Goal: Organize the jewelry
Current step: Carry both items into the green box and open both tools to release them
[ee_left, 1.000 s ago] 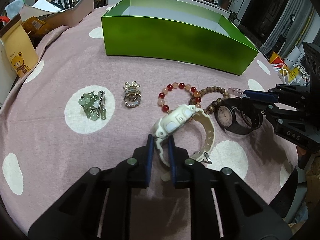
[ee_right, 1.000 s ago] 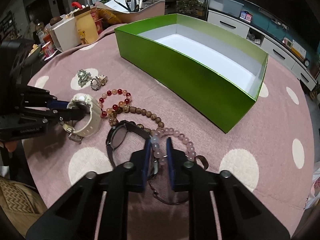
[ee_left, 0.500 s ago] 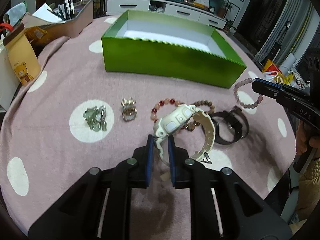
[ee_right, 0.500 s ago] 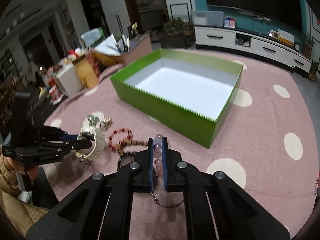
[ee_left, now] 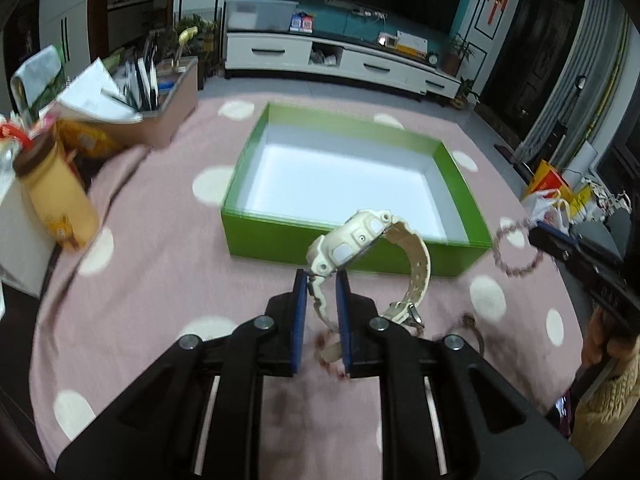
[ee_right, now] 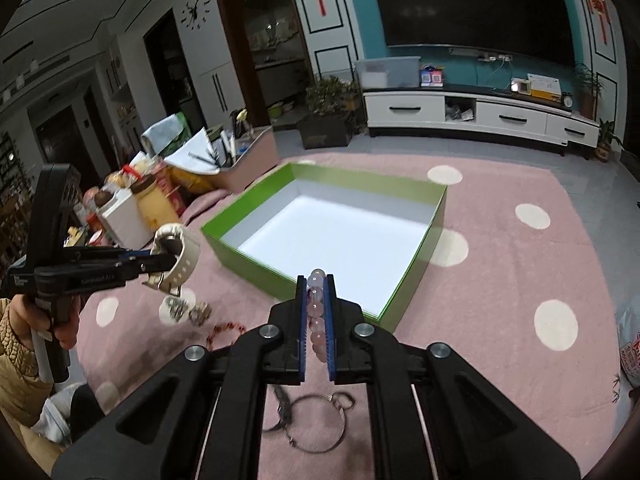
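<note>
A cream watch (ee_left: 368, 248) is held by its strap in the closed left gripper (ee_left: 321, 280), raised short of the green box (ee_left: 280, 240); a pink bead bracelet (ee_right: 316, 312) is clamped in the closed right gripper (ee_right: 314, 292) at the box's near wall. Each piece should be carried clear over the rim before release, since the dangling strap could catch the wall. The white box floor is bare, so ample room is offered. Other jewelry (ee_right: 188, 310) is left on the desk (ee_right: 500, 280)

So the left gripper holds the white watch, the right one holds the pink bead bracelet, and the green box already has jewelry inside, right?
Not quite: the green box has nothing inside, as the right wrist view shows. The left gripper does hold the white watch, the right gripper the pink bead bracelet.
</note>
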### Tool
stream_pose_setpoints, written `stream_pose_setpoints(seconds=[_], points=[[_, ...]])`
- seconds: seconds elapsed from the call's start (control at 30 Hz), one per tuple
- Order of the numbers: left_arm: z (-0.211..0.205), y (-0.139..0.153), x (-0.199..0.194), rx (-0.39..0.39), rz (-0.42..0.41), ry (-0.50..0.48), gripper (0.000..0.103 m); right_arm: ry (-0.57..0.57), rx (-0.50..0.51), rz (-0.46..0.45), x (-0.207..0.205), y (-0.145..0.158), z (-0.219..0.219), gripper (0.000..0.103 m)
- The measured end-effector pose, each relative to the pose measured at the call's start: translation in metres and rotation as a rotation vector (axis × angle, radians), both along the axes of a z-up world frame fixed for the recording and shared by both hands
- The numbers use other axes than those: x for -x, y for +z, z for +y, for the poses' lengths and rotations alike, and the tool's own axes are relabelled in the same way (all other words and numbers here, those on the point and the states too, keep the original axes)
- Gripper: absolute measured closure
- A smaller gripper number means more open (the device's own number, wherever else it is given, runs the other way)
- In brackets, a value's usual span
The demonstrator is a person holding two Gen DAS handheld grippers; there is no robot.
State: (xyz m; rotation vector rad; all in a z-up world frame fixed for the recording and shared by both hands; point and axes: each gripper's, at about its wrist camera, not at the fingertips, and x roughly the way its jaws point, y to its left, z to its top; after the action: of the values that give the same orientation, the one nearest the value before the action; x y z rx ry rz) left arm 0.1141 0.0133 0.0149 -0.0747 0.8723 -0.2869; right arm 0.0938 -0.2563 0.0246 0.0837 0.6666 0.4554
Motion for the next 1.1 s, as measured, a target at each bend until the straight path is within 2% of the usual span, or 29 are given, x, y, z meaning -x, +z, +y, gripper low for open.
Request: stream_pose_setpoints(seconds=[0.17,0.3,0.5,0.67,0.7,0.73,0.77,0.83,0.87,0.93,1.0,1.1], points=[[-0.008,0.013,-0.037,0.001,-0.011,0.031,0.089,-0.037,-0.018,-0.034,-0.013,0.008,-0.004,0.096],[-0.02,0.011,-0.063,-0.011,-0.007,0.038,0.089,-0.058,-0.028,-0.037,-0.026,0.007,-0.001,0.096],[-0.042,-0.015,-0.101,-0.054,0.048,0.051,0.089,-0.107,-0.06,0.004,-0.055,-0.005,0.008,0.096],[-0.051,-0.035,-0.117,-0.09,0.094,0.068,0.087,-0.135,-0.057,0.054,-0.076,-0.024,0.018,0.096],[-0.052,-0.038,-0.119,-0.096,0.1,0.069,0.083,-0.142,-0.046,0.063,-0.078,-0.028,0.02,0.095],[-0.052,-0.04,-0.119,-0.099,0.103,0.07,0.081,-0.147,-0.034,0.074,-0.081,-0.032,0.022,0.089],[-0.052,-0.041,-0.119,-0.102,0.102,0.075,0.079,-0.16,-0.025,0.088,-0.082,-0.036,0.023,0.076],[-0.052,-0.039,-0.118,-0.113,0.095,0.072,0.07,-0.185,-0.026,0.105,-0.081,-0.04,0.021,0.063],[-0.052,-0.037,-0.116,-0.122,0.086,0.076,0.067,-0.196,-0.042,0.1,-0.078,-0.04,0.019,0.063],[-0.05,-0.031,-0.109,-0.118,0.068,0.078,0.052,-0.201,-0.066,0.095,-0.07,-0.038,0.015,0.061],[-0.047,-0.024,-0.1,-0.115,0.047,0.078,0.042,-0.211,-0.086,0.087,-0.06,-0.035,0.011,0.057],[-0.043,-0.016,-0.082,-0.119,0.025,0.07,0.033,-0.215,-0.113,0.079,-0.041,-0.031,0.006,0.051]])
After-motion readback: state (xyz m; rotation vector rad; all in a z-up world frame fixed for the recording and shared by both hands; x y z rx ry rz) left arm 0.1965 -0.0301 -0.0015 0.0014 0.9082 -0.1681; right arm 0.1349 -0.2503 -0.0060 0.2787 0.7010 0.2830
